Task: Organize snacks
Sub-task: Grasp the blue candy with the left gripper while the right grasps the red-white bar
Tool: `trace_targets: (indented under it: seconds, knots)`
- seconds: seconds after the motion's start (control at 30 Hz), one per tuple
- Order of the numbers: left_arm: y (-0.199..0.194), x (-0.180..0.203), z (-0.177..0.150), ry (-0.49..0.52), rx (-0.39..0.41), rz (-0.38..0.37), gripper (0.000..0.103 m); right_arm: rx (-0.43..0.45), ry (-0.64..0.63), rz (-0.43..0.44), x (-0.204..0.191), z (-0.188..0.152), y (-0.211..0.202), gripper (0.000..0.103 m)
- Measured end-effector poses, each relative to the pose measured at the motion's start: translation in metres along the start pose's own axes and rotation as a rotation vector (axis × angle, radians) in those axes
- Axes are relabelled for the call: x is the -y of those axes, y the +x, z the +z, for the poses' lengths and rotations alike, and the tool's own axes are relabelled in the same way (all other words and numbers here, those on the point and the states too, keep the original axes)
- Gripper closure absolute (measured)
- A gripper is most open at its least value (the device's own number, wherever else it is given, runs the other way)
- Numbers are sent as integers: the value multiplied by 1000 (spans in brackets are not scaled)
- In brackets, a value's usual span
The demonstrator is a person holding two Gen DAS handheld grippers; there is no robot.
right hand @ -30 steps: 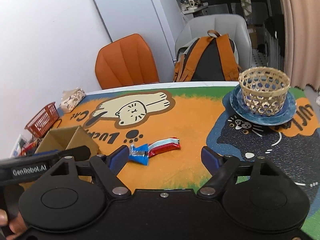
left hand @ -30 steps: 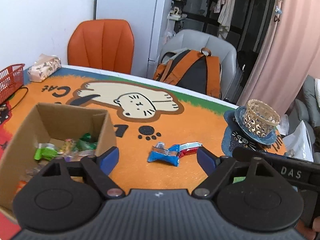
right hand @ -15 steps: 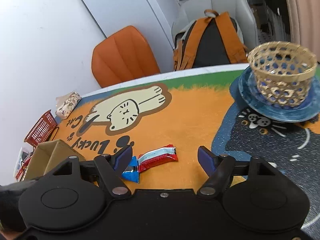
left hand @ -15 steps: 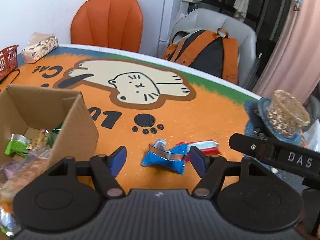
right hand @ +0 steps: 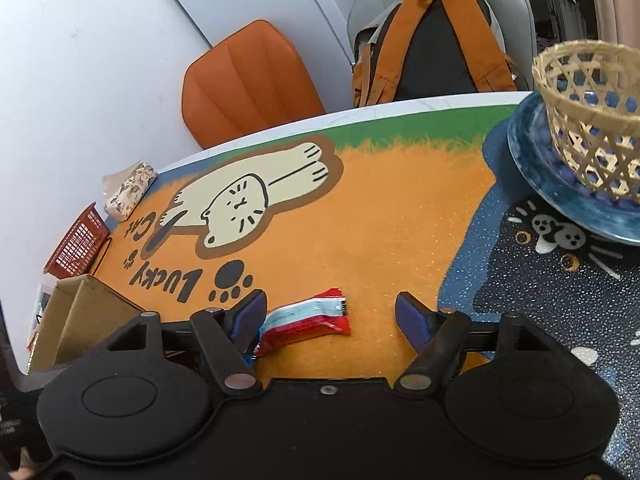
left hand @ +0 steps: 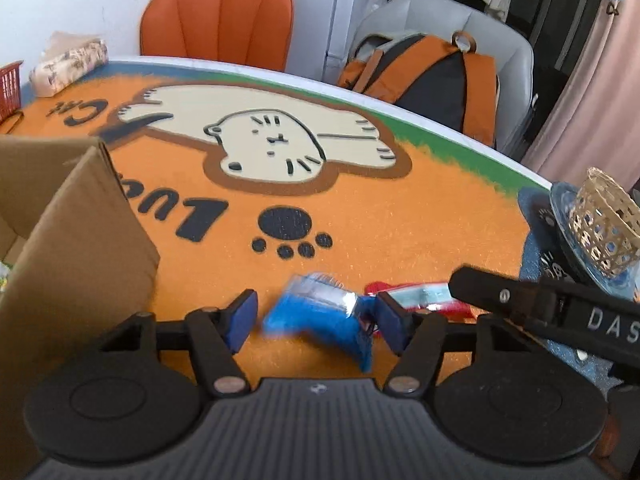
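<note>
Tongs on the left, left gripper, have just been closing around the crumpled blue foil snack packet, pads not yet pressing; right gripper gapes over the red-and-white wrapped bar; best squeeze each mid-body

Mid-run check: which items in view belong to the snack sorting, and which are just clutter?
Job:
blue snack packet
red snack bar
cardboard box
left gripper
right gripper

Clutter:
wicker basket
blue plate
red basket
tissue pack
backpack
</note>
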State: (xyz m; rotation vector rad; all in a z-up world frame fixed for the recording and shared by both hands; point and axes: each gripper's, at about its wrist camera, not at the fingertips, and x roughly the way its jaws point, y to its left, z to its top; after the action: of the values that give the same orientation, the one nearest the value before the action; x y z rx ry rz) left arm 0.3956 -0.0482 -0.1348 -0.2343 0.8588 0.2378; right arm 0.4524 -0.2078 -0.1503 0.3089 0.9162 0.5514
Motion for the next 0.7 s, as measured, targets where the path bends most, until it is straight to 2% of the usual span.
trace_targets:
  seconds: [0.03, 0.13, 0.27, 0.47, 0.7]
  knots:
    - [0, 0, 1, 5, 6, 12, 61, 8, 5, 13, 3, -2, 0, 31]
    - [2, -8, 6, -30, -2, 6, 75, 23, -7, 31, 4, -3, 0, 31]
    - [-2, -14, 8, -45, -24, -20, 76, 19, -20, 59, 2, 1, -1, 31]
    - [-24, -13, 8, -35, 23, -28, 76, 32, -70, 81, -11, 0, -5, 31]
    - [-47, -16, 8, -47, 80, -12, 76, 31, -94, 32, -21, -5, 4, 31]
